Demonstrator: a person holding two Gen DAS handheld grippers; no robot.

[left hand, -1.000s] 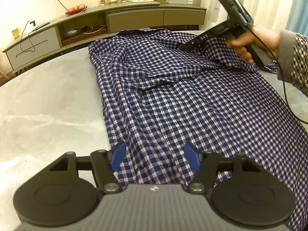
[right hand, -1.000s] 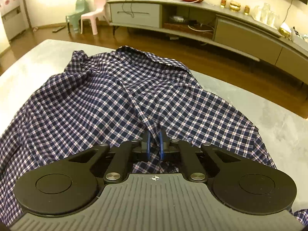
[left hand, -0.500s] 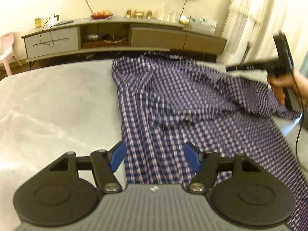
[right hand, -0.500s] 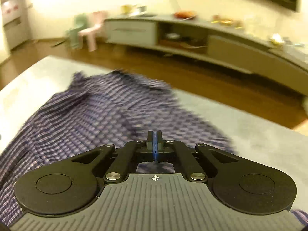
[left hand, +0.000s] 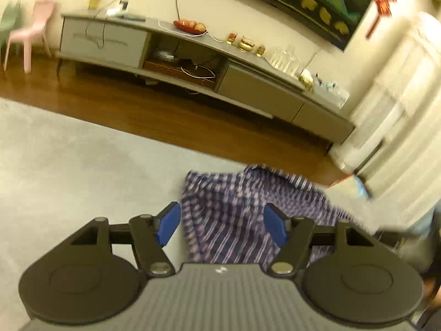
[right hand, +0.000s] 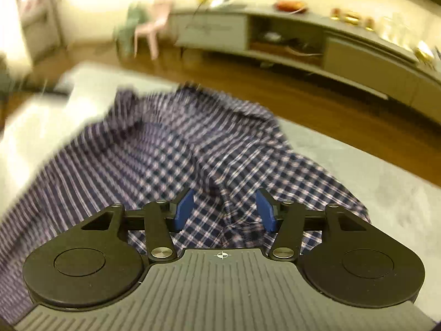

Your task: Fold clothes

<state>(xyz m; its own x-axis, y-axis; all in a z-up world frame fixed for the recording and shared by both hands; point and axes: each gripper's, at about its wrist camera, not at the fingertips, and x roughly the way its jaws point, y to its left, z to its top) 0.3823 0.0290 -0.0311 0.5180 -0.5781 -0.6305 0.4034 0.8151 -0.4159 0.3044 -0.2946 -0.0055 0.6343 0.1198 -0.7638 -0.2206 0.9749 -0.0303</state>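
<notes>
A navy and white checked shirt [right hand: 171, 149] lies rumpled on the grey marbled table [right hand: 380, 182]. My right gripper [right hand: 224, 209] is open just above a raised fold of the shirt and holds nothing. In the left wrist view the shirt [left hand: 234, 207] shows blurred, with its far edge near the table's far side. My left gripper [left hand: 222, 224] is open above the shirt's left part and holds nothing. The right gripper is not clear in the left view.
Beyond the table [left hand: 69, 165] lies a brown wooden floor [left hand: 154, 110] and a long grey TV cabinet [left hand: 193, 60] against the wall. A pink plastic chair [left hand: 30, 30] stands at the far left. White curtains [left hand: 408, 110] hang at the right.
My right gripper was shut on a shirt fold; it has opened and let go. My left gripper has swung up and forward over the shirt, staying open. Both views are motion-blurred.
</notes>
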